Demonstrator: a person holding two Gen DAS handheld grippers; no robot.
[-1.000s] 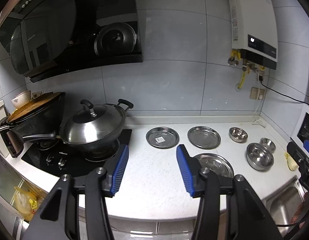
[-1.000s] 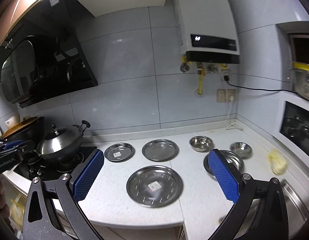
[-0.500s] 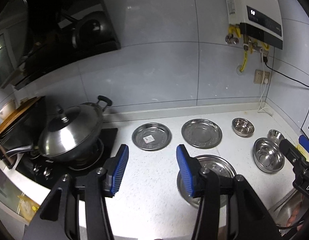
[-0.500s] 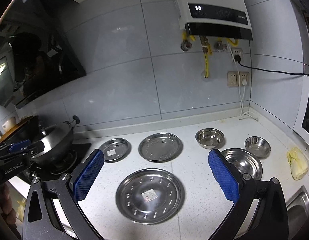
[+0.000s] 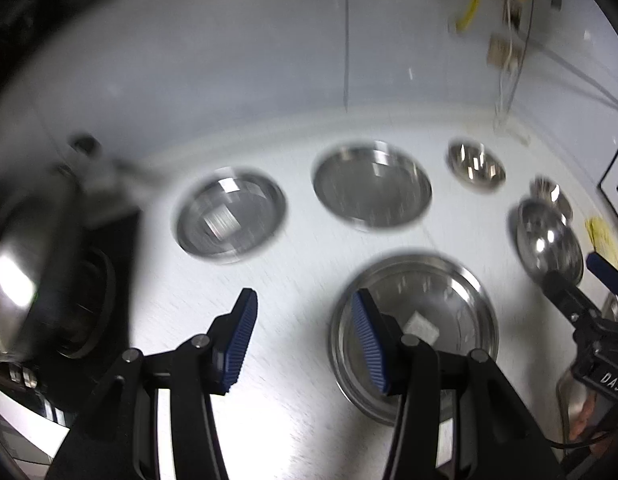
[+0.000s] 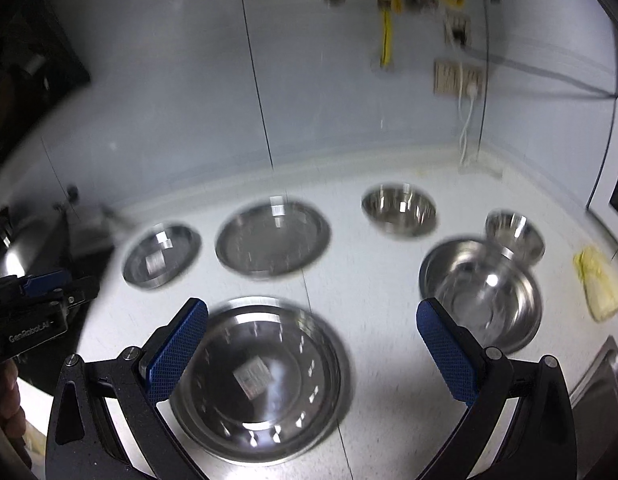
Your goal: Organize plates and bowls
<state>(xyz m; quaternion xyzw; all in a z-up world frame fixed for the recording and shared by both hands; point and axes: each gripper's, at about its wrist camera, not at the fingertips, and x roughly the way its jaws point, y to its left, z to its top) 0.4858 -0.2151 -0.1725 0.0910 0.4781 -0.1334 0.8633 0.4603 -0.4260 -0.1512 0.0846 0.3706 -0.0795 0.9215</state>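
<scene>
Three steel plates and three steel bowls lie on a white counter. The large plate (image 6: 265, 380) is nearest, also in the left wrist view (image 5: 433, 320). Behind it are a small plate (image 6: 161, 256) and a medium plate (image 6: 273, 240). A large bowl (image 6: 481, 292) sits to the right, with a small bowl (image 6: 515, 234) and another bowl (image 6: 399, 210) behind. My right gripper (image 6: 313, 360) is open wide above the large plate. My left gripper (image 5: 305, 344) is open and empty, its right finger over the large plate's left rim.
A lidded wok (image 5: 25, 272) sits on a black hob at the left. A yellow cloth (image 6: 599, 284) lies at the right, by a sink edge (image 6: 601, 380). Sockets and cables hang on the tiled wall (image 6: 461, 76). The views are motion-blurred.
Both grippers have tipped down and moved closer to the counter. The plates and bowls now fill more of each view. Nothing was picked up.
</scene>
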